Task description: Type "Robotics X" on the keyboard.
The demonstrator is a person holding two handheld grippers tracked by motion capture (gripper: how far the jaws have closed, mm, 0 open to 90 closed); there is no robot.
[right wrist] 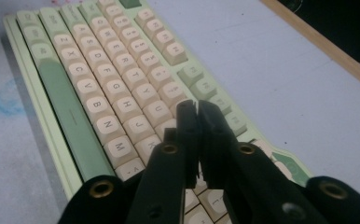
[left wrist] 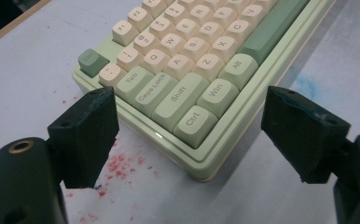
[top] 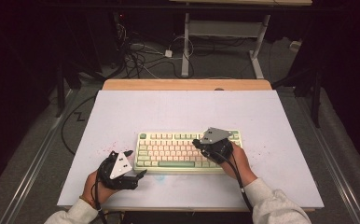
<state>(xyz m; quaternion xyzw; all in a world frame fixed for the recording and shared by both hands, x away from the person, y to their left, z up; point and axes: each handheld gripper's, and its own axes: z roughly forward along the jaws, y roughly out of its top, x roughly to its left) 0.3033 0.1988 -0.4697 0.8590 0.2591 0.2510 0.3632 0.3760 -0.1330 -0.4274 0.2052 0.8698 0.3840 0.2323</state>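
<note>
1. My right gripper [top: 200, 142], jaws together and holding nothing, hovers over the keyboard [top: 169, 151] at frame centre, poised to press a key.
2. My left gripper [top: 136, 164] waits wide open, lower left.
3. Next: lower the closed tips squarely onto one key.

Pale green keyboard [top: 146, 164] w/ cream keys [left wrist: 183, 49], darker green spacebar [right wrist: 68, 116], black grippers, white table [top: 178, 109] w/ red specks [left wrist: 120, 165]

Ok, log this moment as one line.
left gripper open, off keyboard corner | right gripper shut, tips over right-side keys | nothing held
</note>
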